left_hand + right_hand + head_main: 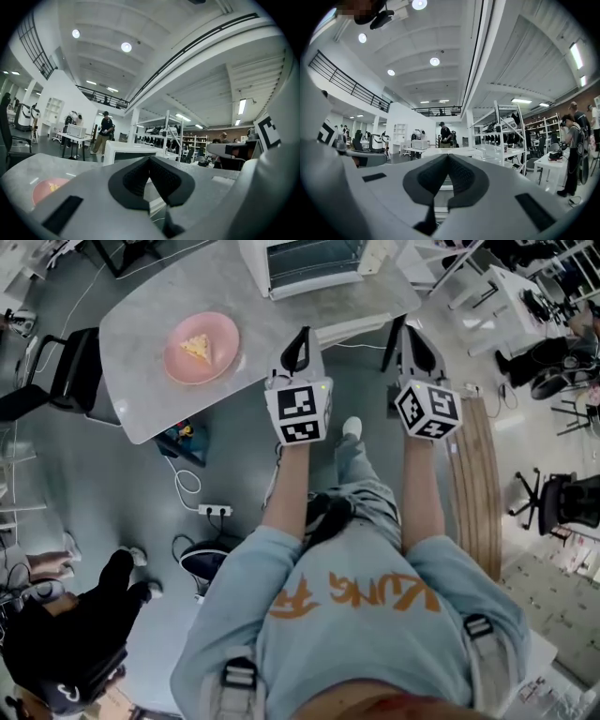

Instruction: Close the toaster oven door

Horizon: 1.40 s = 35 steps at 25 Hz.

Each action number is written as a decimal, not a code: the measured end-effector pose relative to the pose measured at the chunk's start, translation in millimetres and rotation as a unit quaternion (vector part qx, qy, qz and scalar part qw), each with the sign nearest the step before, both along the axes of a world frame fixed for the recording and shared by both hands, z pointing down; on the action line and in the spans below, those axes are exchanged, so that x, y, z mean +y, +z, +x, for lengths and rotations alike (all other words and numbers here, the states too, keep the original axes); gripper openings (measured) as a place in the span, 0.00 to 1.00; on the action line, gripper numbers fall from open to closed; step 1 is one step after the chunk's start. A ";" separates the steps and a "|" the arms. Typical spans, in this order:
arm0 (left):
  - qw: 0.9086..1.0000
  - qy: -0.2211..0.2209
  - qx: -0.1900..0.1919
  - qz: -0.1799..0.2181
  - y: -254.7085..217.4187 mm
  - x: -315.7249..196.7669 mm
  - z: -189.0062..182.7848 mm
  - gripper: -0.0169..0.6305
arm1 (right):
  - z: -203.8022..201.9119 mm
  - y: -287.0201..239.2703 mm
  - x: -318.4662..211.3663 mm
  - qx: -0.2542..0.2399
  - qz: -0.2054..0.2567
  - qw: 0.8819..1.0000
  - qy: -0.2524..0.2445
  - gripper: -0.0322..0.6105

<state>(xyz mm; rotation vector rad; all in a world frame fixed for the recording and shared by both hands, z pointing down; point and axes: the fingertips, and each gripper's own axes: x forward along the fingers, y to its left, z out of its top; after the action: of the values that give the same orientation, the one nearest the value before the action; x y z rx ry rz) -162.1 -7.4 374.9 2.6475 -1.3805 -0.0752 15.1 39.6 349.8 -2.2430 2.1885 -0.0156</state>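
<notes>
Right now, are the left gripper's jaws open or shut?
Shut: the left gripper has its tips touching, with nothing between them.

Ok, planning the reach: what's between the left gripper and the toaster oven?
In the head view, only bare table separates the left gripper from the toaster oven; the pink plate sits aside.

Orange block lettering [349, 594] across chest of light-blue sweatshirt [281, 634], upside down in head view and creased. Only "UNG" roughly legible, other letters not sure. Square black-and-white coded markers on left cube [300, 412] and right cube [428, 410]: patterns only, no letters or digits. Slice of same kind of marker at right edge of left gripper view and at left edge of right gripper view. Elsewhere any print too small or blurred to read.
</notes>
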 end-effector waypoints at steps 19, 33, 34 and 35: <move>0.991 -0.123 -0.035 0.043 -64.8 -197.3 126.1 0.03 | 173.2 -55.6 -233.0 -0.033 0.056 0.993 -0.096 0.05; 0.986 -0.148 -0.077 -0.011 5.9 -210.8 99.0 0.03 | 94.6 6.9 -290.6 0.043 -0.010 0.972 -0.229 0.05; 0.985 -0.148 -0.086 -0.016 13.4 -205.7 97.8 0.03 | 93.4 14.7 -288.7 0.054 -0.019 0.970 -0.236 0.05; 0.984 -0.148 -0.095 -0.022 21.5 -200.0 96.2 0.03 | 92.2 23.1 -285.9 0.064 -0.027 0.968 -0.243 0.05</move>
<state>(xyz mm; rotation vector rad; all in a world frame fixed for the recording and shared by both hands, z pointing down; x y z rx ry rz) -65.9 -207.4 396.5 2.4462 -1.8070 0.1758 107.3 -246.3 372.9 -1.7106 2.7786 0.0690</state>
